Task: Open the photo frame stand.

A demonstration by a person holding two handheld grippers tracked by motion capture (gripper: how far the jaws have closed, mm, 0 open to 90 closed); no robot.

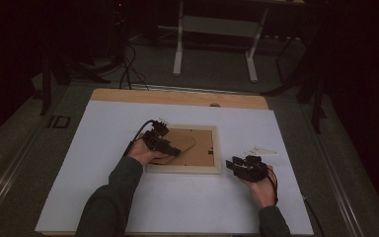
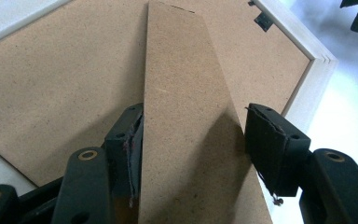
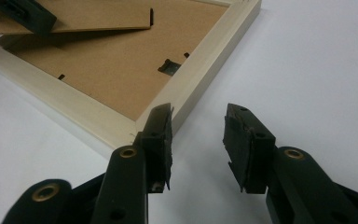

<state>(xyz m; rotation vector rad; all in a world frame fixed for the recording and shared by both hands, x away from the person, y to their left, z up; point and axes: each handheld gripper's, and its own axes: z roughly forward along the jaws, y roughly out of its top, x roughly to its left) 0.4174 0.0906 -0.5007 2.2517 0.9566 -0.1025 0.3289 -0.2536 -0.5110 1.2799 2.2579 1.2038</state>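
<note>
— What lay on the white table?
— A pale wooden picture frame (image 1: 183, 169), face down at the centre of the high view, its brown backing board (image 2: 51, 84) showing.
— And the stand?
— A narrow brown easel strut (image 2: 186, 116) rose tilted off the backing, running up the middle of the left gripper view.
— Any fittings?
— A small dark clip (image 3: 170, 66) sat by the frame's inner edge.

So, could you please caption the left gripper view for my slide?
Left gripper straddling a picture frame's fold-out stand, jaws open.
</note>
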